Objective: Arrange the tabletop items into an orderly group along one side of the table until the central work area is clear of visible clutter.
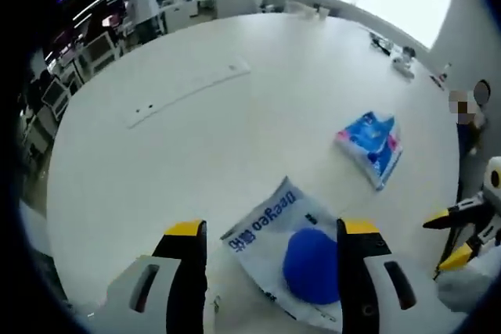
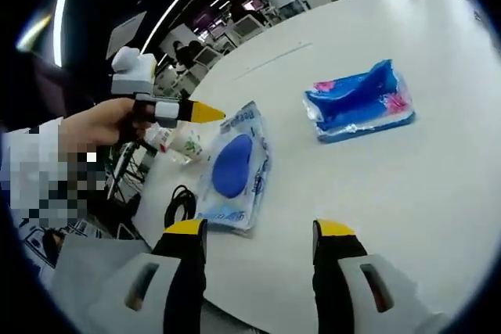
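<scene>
On white worktop (image 1: 235,138): blue-white pack (image 1: 293,260) between spread left gripper (image 1: 274,240); blue tissue pack (image 2: 358,102) apart; right gripper (image 2: 258,232) spread, empty.

Black cable (image 2: 180,202) at table edge; office desks (image 1: 94,48) beyond.
</scene>
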The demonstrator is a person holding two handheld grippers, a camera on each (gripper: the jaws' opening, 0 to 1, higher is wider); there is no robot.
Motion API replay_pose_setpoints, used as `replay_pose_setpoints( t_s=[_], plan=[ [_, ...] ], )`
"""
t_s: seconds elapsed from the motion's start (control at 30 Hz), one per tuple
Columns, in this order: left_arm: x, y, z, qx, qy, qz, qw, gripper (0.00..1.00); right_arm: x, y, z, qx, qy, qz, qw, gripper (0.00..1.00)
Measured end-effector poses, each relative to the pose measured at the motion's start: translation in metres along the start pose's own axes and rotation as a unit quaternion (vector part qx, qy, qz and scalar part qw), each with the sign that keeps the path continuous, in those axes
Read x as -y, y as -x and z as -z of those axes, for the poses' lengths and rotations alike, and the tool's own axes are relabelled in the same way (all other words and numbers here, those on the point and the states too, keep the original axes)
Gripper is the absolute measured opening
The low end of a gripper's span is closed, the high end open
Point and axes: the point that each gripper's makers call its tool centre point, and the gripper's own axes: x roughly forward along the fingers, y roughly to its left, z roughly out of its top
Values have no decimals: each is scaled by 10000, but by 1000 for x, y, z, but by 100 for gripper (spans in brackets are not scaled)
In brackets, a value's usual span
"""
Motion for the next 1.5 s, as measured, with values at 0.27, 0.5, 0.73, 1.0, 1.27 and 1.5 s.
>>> replay_pose_setpoints(
  t_s=[0.27, 0.5, 0.73, 1.0, 1.27, 1.5],
  plan=[
    [-4, -7, 3, -131, 69, 109, 9998, 63, -5, -10, 8, -50, -211, -130, 9997, 51],
    [0, -18, 6, -332, 101, 335, 9988, 63, -10, -18, 13, -125, -317, -243, 9991, 51],
    [3, -28, 12, -522, -131, 455, 9975, 62, -13, -21, 20, -190, -412, -403, 9982, 51],
    [3, -33, 8, -591, -183, 508, 9968, 61, -16, -24, 22, -202, -497, -481, 9974, 50],
    [0, -41, 12, -767, -290, 377, 9959, 54, -20, -29, 20, -172, -552, -557, 9968, 47],
    [-2, -49, 12, -818, -464, 364, 9949, 57, -21, -31, 19, -165, -634, -666, 9956, 44]
  ],
)
